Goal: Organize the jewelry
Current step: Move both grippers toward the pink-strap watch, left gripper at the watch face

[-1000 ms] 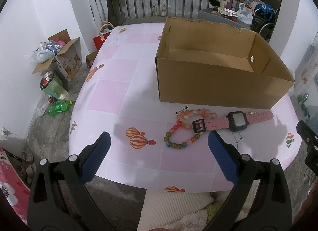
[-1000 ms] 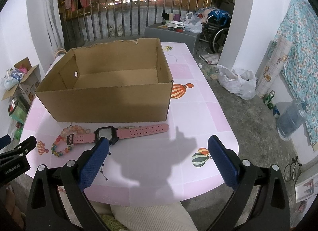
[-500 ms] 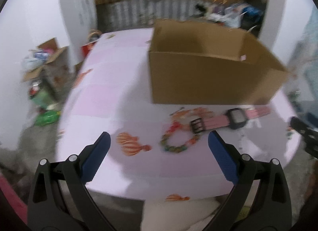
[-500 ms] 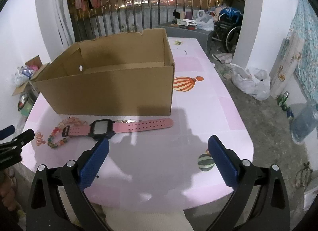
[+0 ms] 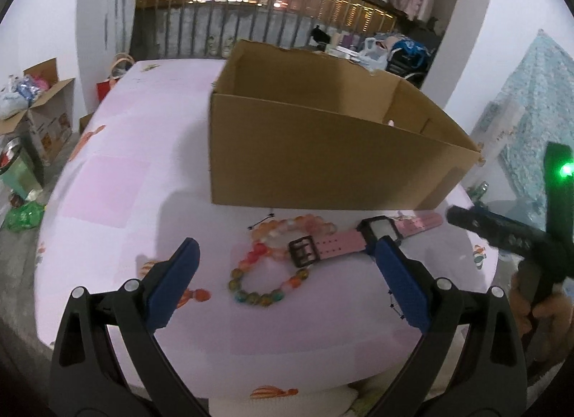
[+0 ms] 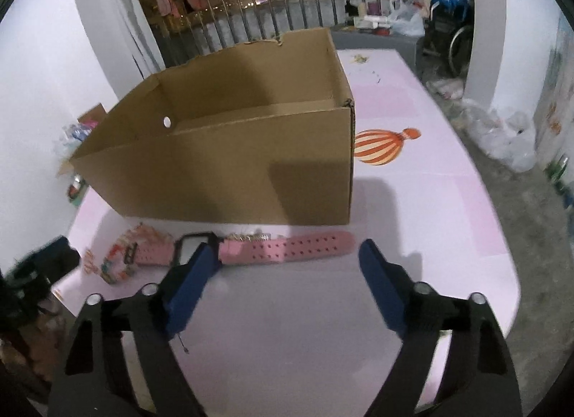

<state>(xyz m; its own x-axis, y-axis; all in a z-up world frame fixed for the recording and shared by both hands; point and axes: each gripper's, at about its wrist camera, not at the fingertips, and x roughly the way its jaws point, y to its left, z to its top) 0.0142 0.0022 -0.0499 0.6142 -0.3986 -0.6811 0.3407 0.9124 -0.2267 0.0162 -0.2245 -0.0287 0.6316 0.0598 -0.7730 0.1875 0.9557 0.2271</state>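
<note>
From the left wrist camera, the left gripper [image 5: 285, 286] hangs over the near part of a pink table [image 5: 143, 151] with its blue-padded jaws spread wide and nothing between the pads. Just beyond its tips lie the jewelry pieces: a multicoloured bead bracelet [image 5: 267, 284] nearest, a paler orange-pink bead bracelet [image 5: 292, 228] behind it and touching it, and a pink watch [image 5: 362, 241] with a black buckle and black square face, its strap lying across the paler bracelet and running off to the right. All three sit on the table just in front of the near wall of an open cardboard box [image 5: 323, 162], outside it. At the right edge the right gripper [image 5: 502, 237] juts in as a dark shape with a green light above it, held by a hand [image 5: 545, 313]. From the right wrist camera, the right gripper [image 6: 287, 259] is closing, its jaws well apart with the table showing between them; the long perforated strap of the watch [image 6: 287, 248] lies just past the tips, and the left pad overlaps the watch face in the view, though whether it touches the face is hard to say. The bracelets [image 6: 118, 259] are a blurred cluster at the watch's left end. The box [image 6: 233, 173] stands right behind, and a striped balloon print [image 6: 384, 144] shows on the table beside it.
</note>
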